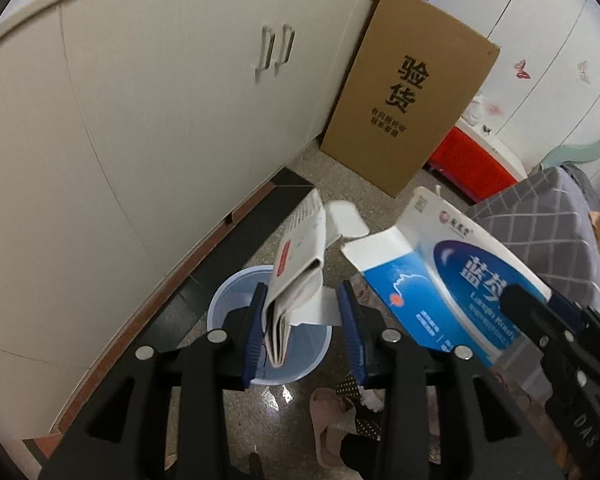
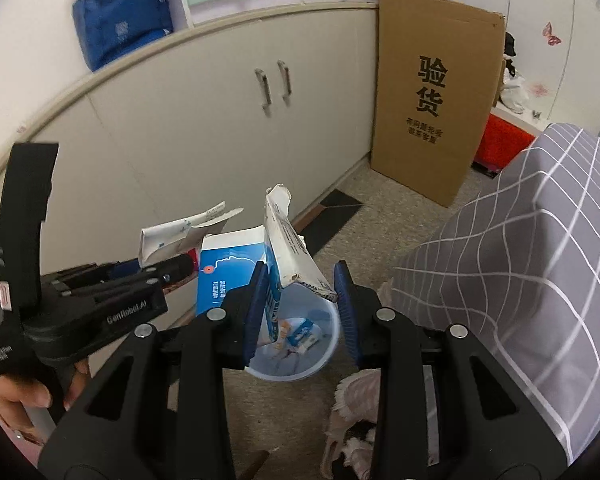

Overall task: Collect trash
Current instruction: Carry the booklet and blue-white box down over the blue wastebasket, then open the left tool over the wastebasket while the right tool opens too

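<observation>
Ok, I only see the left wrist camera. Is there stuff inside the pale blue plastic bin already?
Observer: Yes, a small blue-and-white box lies at the bottom of the bin, beside orange scraps.
Operator: Is anyone holding my gripper?
Observer: A bare hand grips the left gripper by its black handle.
Operator: Is the other carton above the bin?
Observer: The right gripper holds the torn blue-and-white carton directly over the opening.

Speckled floor (image 2: 384, 208) under pale-blue bin (image 2: 332, 354) (cardboard box (image 2: 432, 120) beyond)
</observation>
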Motion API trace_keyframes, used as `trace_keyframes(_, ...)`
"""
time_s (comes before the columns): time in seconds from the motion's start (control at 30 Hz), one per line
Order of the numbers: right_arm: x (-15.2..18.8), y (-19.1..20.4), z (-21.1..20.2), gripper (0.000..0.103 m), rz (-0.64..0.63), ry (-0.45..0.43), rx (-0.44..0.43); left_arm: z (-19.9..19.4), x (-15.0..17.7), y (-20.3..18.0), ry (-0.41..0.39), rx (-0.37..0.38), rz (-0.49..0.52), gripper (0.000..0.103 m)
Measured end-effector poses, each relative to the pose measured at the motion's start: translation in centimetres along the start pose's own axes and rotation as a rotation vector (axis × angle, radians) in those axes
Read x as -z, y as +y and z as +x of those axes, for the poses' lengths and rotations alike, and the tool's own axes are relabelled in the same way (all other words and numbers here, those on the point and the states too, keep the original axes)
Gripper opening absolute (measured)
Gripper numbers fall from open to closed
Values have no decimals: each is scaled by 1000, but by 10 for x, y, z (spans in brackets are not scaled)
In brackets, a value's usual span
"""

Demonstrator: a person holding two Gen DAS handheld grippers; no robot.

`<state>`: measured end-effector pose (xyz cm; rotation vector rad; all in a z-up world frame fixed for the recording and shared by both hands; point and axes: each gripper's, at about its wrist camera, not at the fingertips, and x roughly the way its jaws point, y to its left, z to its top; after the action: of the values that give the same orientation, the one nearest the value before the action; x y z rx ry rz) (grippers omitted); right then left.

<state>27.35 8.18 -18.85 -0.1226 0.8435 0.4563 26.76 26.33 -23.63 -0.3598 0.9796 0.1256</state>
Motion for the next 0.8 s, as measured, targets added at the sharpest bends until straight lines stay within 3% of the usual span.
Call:
trace_keyframes(0.07, 1, -2, 10, 33, 4, 17, 10, 11, -5, 2, 20, 6, -17, 45)
trace_keyframes(0.13, 2, -4, 18, 33, 9, 32, 20, 20, -8, 5, 38, 20, -33, 69)
trace_keyframes(0.57, 3, 10, 34, 33, 1, 64, -12, 22, 3, 11, 22, -78, 12, 71)
trace_keyframes(0.8, -5, 19, 38, 34, 6, 48, -45, 6, 2, 19, -32, -138, -2, 76)
